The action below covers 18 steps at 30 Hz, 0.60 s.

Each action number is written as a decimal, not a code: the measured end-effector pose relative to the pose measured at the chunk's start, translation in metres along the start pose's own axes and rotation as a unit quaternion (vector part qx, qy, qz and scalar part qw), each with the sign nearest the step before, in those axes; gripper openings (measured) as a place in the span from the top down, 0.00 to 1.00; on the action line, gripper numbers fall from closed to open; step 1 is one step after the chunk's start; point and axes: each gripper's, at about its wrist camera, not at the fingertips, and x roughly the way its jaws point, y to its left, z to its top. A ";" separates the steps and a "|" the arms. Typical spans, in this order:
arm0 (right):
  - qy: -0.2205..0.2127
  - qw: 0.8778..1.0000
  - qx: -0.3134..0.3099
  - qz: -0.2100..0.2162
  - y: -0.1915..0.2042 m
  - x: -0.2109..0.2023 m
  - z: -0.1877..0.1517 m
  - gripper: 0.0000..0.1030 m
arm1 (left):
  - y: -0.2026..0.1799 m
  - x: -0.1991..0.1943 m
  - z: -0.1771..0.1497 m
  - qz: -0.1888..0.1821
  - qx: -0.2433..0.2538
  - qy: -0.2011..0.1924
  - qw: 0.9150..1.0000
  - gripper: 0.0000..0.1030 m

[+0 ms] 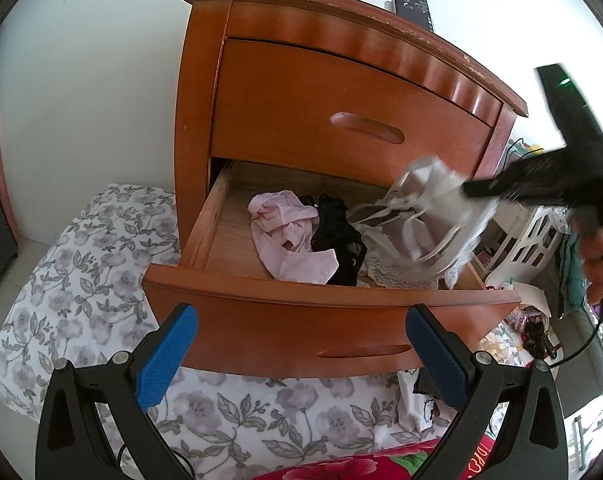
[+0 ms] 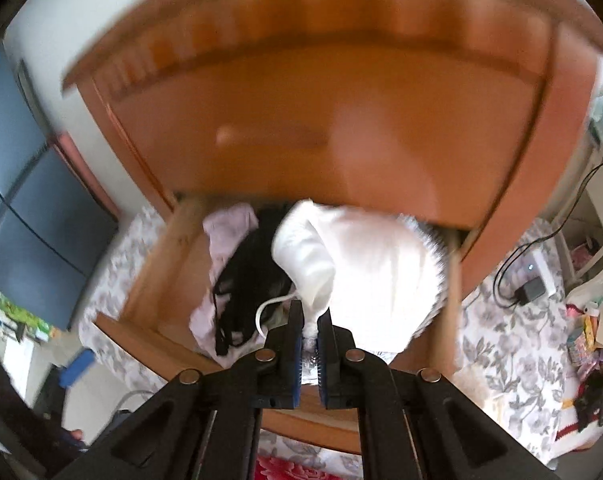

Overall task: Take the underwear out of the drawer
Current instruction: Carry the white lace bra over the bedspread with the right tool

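The lower drawer (image 1: pixel 261 304) of a wooden nightstand (image 1: pixel 341 92) is pulled out. Inside lie a pink piece of underwear (image 1: pixel 285 236) and a black lace one (image 1: pixel 339 236). My right gripper (image 2: pixel 310 322) is shut on a white piece of underwear (image 2: pixel 365 264), which hangs lifted above the drawer's right side with straps trailing. In the left wrist view the same white underwear (image 1: pixel 433 204) dangles from the blurred right gripper (image 1: pixel 475 190). My left gripper (image 1: pixel 301 356) stands open in front of the drawer face, holding nothing.
A floral sheet (image 1: pixel 81 288) covers the bed below the drawer. A remote (image 1: pixel 413 6) lies on the nightstand top. A white basket (image 1: pixel 529 240) and clutter sit to the right. A charger and cable (image 2: pixel 529 288) lie on the sheet. A dark cabinet (image 2: pixel 33 200) stands at left.
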 end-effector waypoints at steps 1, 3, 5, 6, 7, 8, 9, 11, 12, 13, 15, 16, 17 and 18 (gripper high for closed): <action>-0.010 1.000 0.003 0.002 -0.003 -0.007 0.002 0.94 | 0.000 0.000 0.000 0.001 -0.001 0.000 1.000 0.00; -0.032 0.999 0.014 0.005 -0.011 -0.025 0.006 0.94 | -0.001 -0.002 0.000 0.001 -0.001 -0.001 1.000 0.00; -0.051 0.998 0.030 0.018 -0.019 -0.040 0.009 0.94 | -0.002 -0.003 0.001 0.002 0.000 -0.002 1.000 0.00; -0.059 0.997 0.038 0.028 -0.022 -0.046 0.009 0.94 | -0.003 -0.004 0.001 0.002 0.000 -0.002 1.000 0.00; -0.065 0.996 0.043 0.035 -0.025 -0.051 0.010 0.94 | -0.003 -0.005 0.001 0.002 0.000 -0.003 1.000 0.00; -0.073 0.995 0.049 0.042 -0.027 -0.057 0.011 0.94 | -0.004 -0.006 0.001 0.003 0.000 -0.003 1.000 0.00; -0.080 0.994 0.054 0.049 -0.031 -0.063 0.011 0.94 | -0.004 -0.006 0.001 0.003 0.000 -0.004 1.000 0.00; -0.095 0.992 0.059 0.059 -0.032 -0.074 0.013 0.94 | -0.005 -0.007 0.002 0.005 -0.001 -0.004 1.000 0.00; -0.105 0.991 0.061 0.062 -0.033 -0.081 0.014 0.94 | -0.005 -0.008 0.002 0.006 -0.002 -0.004 1.000 0.00; -0.112 0.990 0.061 0.064 -0.032 -0.086 0.014 0.94 | -0.005 -0.008 0.002 0.006 -0.002 -0.004 1.000 0.00; -0.129 0.987 0.061 0.068 -0.033 -0.102 0.014 0.94 | -0.007 -0.009 0.003 0.008 -0.002 -0.005 1.000 0.00; -0.137 0.986 0.060 0.069 -0.034 -0.110 0.015 0.94 | -0.007 -0.010 0.003 0.008 -0.002 -0.005 1.000 0.00; -0.143 0.985 0.061 0.069 -0.032 -0.113 0.015 0.94 | -0.008 -0.011 0.003 0.007 -0.002 -0.006 1.000 0.00; -0.151 0.984 0.063 0.071 -0.034 -0.120 0.016 0.94 | -0.009 -0.012 0.004 0.007 -0.001 -0.006 1.000 0.00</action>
